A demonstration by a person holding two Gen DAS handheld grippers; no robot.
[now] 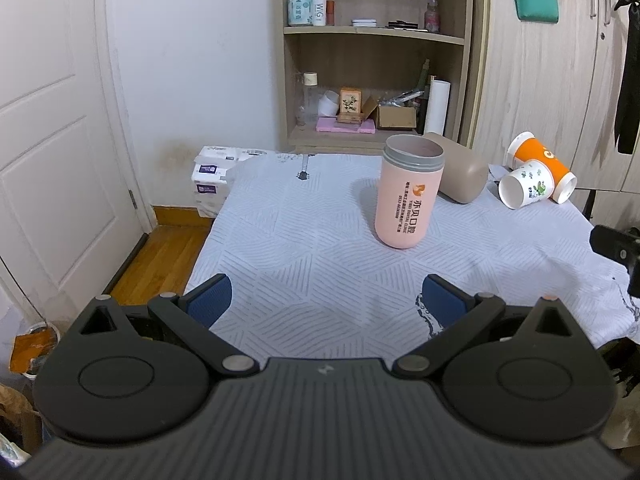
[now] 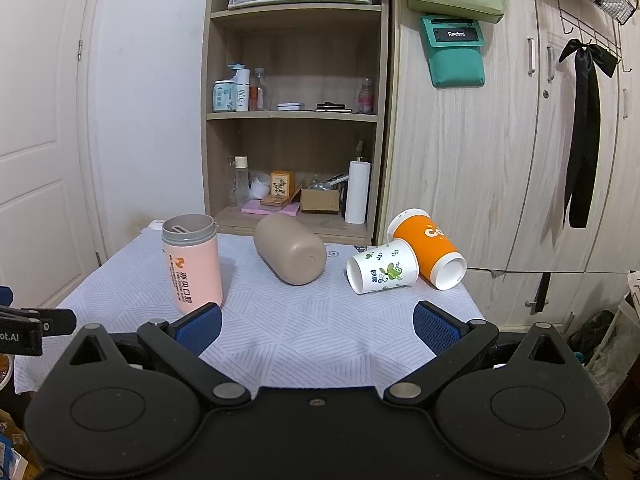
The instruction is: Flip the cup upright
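Cups first: pink tumbler (image 2: 193,264) is upright at about 10 o'clock on the tablecloth (image 2: 312,328), mouth up. Tan cup (image 2: 290,254) lies tipped on its side at 12, base toward the right camera. At 2 o'clock a white paper cup with green leaves (image 2: 382,266) lies on its side, touching an orange paper cup (image 2: 426,250), also on its side. Left gripper (image 1: 328,300) and right gripper (image 2: 316,322) are both spread wide with nothing between the blue pads, hovering over the near edge.

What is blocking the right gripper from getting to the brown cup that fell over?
Nothing visible. Only bare tablecloth lies between the open right gripper and the tipped brown cup. The pink cup stands off to its left.
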